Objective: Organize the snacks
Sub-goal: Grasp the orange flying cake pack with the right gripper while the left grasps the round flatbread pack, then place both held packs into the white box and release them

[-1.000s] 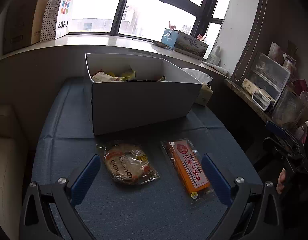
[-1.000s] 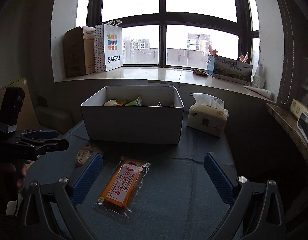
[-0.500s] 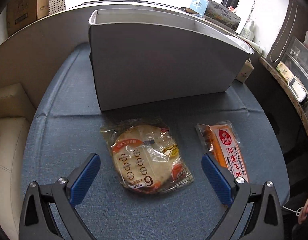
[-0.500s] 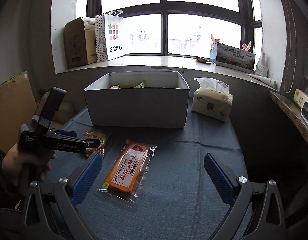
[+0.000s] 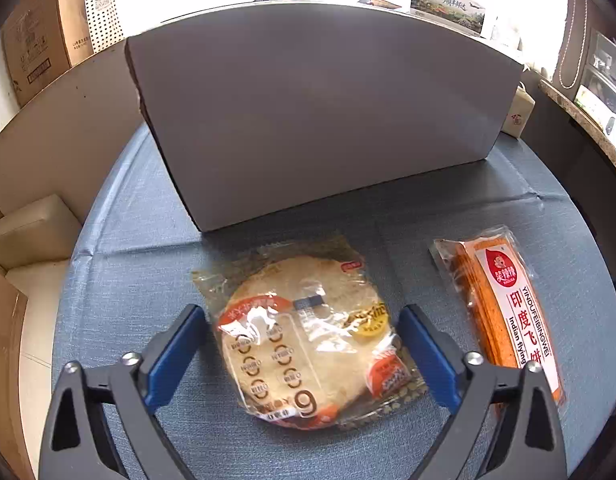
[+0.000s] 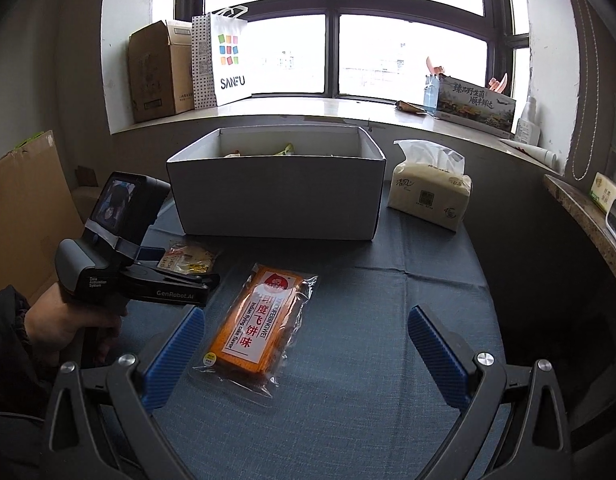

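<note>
Daylight came through a wide window (image 6: 404,52) behind a sill that carried a cardboard carton (image 6: 158,72), a white shopping bag (image 6: 224,60) and a printed tissue box (image 6: 474,106). Nearer stood a worktop (image 6: 388,320) covered in blue-grey cloth.

At the far middle of the worktop sat an open white box (image 6: 276,204) with a few snack wrappers showing above its rim. Just right of the box lay a soft pack of tissues (image 6: 430,192).

Two snacks lay on the cloth in front of the box. A round flatbread in a clear packet (image 5: 308,340) lay on the left, close to the box's front wall. An orange flat pack of flying-cake snack (image 6: 256,328) lay to its right, well apart from it.

The left tool (image 5: 304,352) pointed steeply down over the flatbread packet. Its blue fingers (image 5: 176,356) stood on either side of the packet and its jaws were closing. The packet sat between them, its edges right at the pads, but it lay flat on the cloth, not yet squeezed. A person's hand (image 6: 68,320) in a dark sleeve held this tool's handle.

The right tool (image 6: 304,356) hovered near the front of the worktop with its jaws wide apart and nothing gripped. The orange pack lay beyond and between its fingers, closer to the left one.
</note>
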